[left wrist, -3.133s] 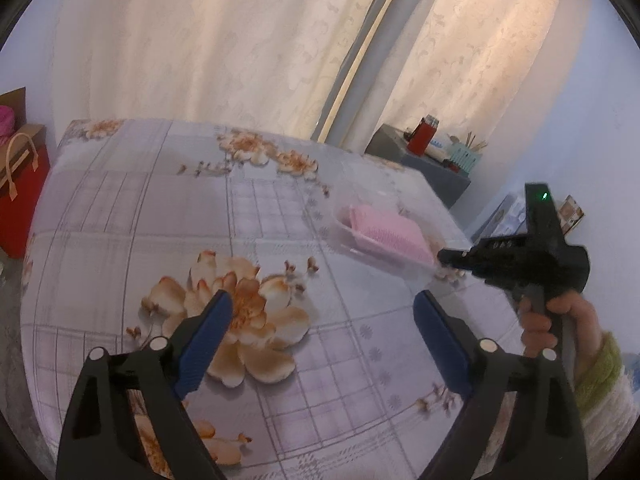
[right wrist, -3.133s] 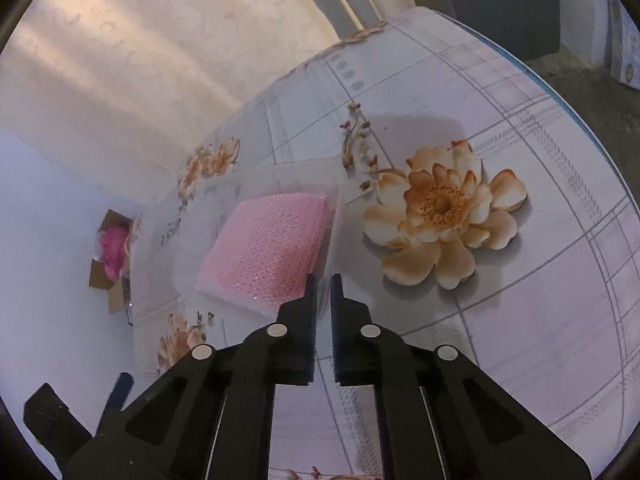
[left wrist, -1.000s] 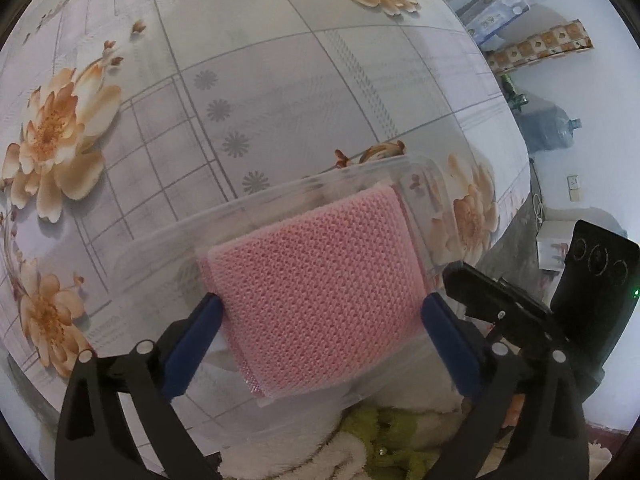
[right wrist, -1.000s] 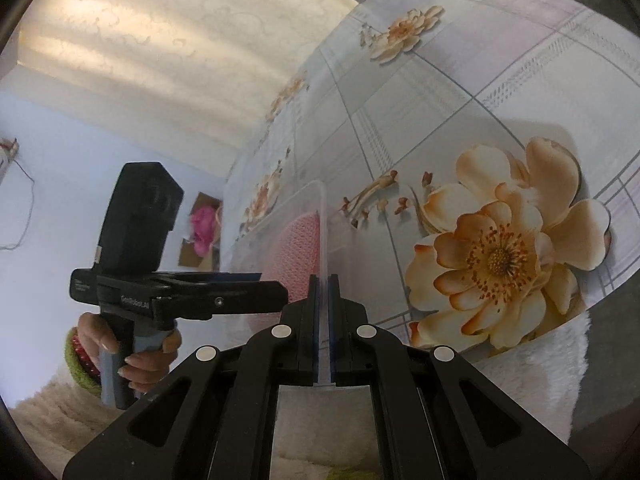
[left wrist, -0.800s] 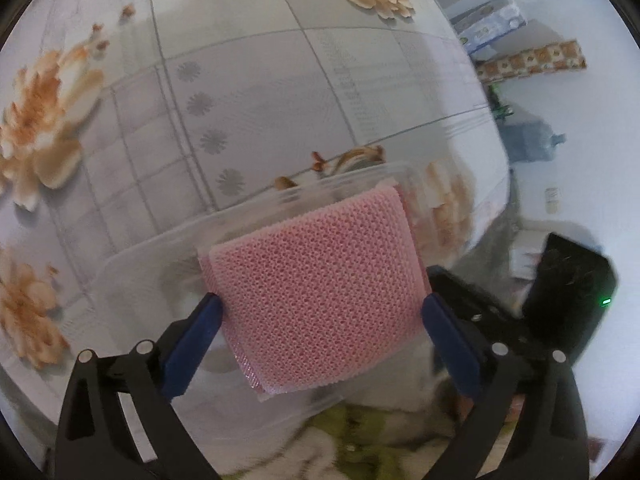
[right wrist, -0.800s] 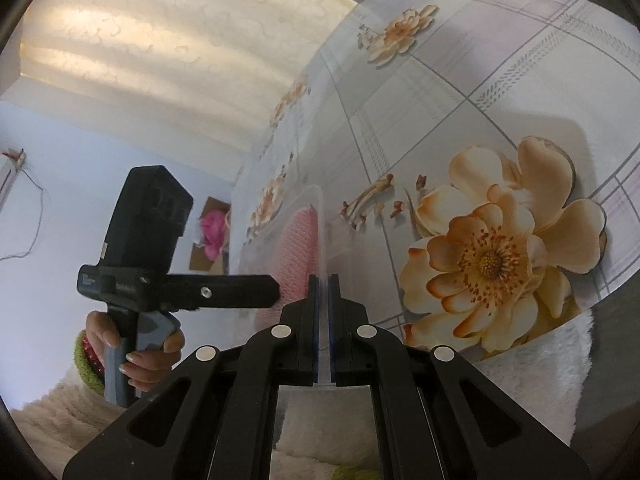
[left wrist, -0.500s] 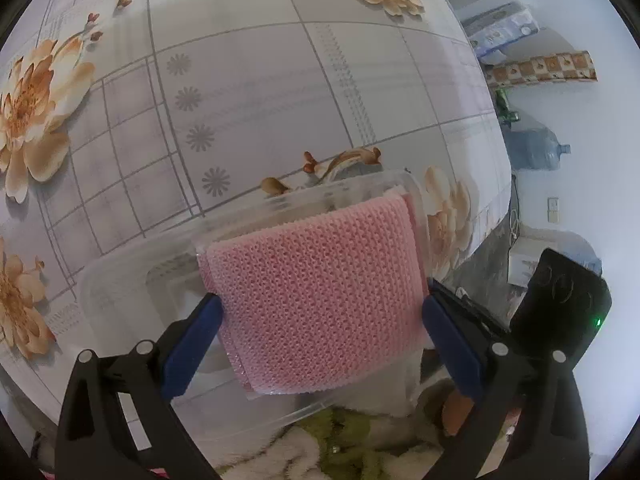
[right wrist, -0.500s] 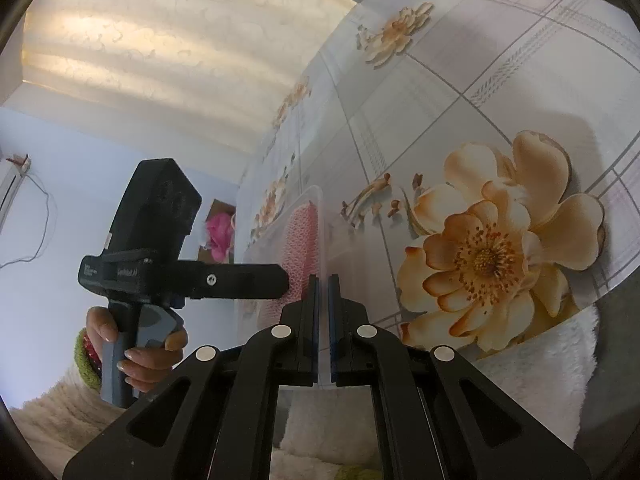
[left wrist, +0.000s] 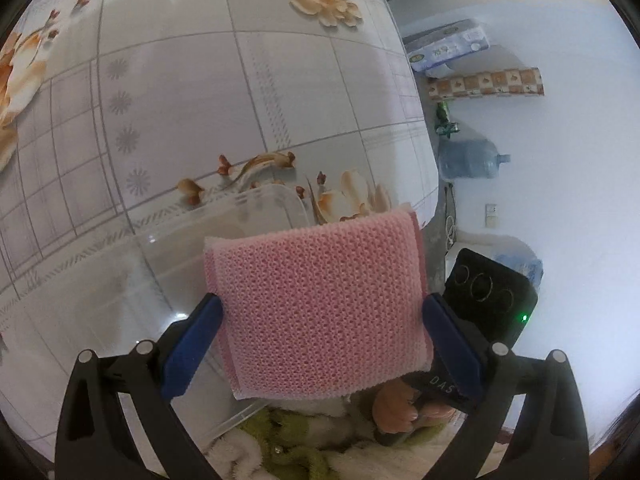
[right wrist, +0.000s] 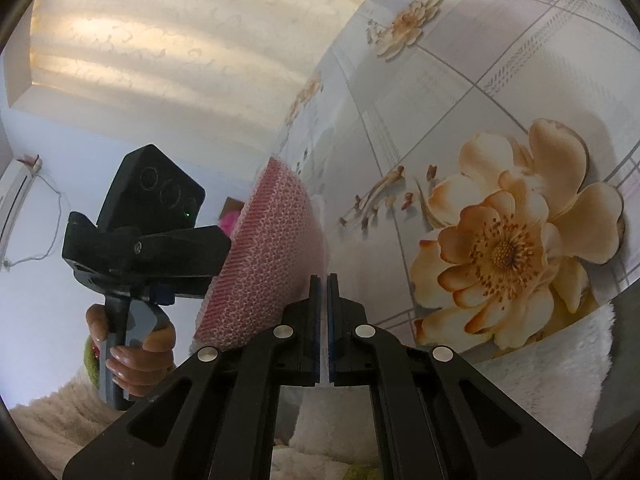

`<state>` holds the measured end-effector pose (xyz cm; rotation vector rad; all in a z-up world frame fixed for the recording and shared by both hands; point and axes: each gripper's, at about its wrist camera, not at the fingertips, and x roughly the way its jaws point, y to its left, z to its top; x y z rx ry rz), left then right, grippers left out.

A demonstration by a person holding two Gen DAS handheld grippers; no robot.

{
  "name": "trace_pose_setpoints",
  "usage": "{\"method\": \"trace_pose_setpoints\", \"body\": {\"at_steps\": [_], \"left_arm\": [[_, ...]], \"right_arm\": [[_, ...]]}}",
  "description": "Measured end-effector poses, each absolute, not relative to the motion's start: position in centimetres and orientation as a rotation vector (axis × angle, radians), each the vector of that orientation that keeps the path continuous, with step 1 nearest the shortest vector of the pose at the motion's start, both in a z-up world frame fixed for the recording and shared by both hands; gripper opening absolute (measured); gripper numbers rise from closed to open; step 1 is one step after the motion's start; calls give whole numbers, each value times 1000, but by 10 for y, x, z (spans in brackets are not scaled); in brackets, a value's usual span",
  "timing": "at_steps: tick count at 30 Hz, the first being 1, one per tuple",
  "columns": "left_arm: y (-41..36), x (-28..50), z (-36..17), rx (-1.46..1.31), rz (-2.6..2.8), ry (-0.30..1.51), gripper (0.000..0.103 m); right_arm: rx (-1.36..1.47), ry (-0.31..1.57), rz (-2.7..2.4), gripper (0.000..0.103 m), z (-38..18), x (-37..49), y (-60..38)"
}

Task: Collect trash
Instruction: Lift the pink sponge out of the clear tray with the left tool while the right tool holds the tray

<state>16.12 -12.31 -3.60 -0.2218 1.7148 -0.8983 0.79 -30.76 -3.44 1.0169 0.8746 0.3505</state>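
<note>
A pink mesh foam pad point(left wrist: 320, 304) is clamped between the blue pads of my left gripper point(left wrist: 322, 300), one pad on each side edge. The pad hangs just above and to the right of a clear plastic container point(left wrist: 160, 280), whose far rim point(left wrist: 256, 196) shows behind it. My right gripper point(right wrist: 324, 280) is shut on the thin clear wall of that container point(right wrist: 324, 364) at the table's near edge. In the right wrist view the pink pad point(right wrist: 272, 248) stands tilted on edge just left of my right fingers. A hand point(right wrist: 136, 356) grips the left gripper's handle.
The table wears a glossy cloth with large orange flowers point(right wrist: 516, 248), and its edge point(left wrist: 428, 184) falls off just right of the container. Beyond it are a water jug point(left wrist: 468, 160) and tissue packs point(left wrist: 448, 48). White fluffy fabric point(right wrist: 560, 364) lies below the table edge. Curtains point(right wrist: 180, 40) hang behind.
The pink pad has come up out of the clear container and now sits to its right, still in my left gripper. The right gripper keeps its hold on the container wall.
</note>
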Motion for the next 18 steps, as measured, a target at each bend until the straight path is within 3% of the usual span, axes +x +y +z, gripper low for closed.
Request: {"method": "trace_pose_setpoints", "body": {"at_steps": [6, 11, 18], "left_arm": [[-121, 165, -23, -224, -925, 1636, 97], [-129, 179, 5, -175, -976, 1406, 97], [-117, 199, -11, -368, -1003, 1367, 97]], "right_arm": [[895, 841, 310, 1, -12, 13, -299], [826, 767, 293, 2, 2, 39, -308], [620, 773, 198, 15, 18, 62, -303]]}}
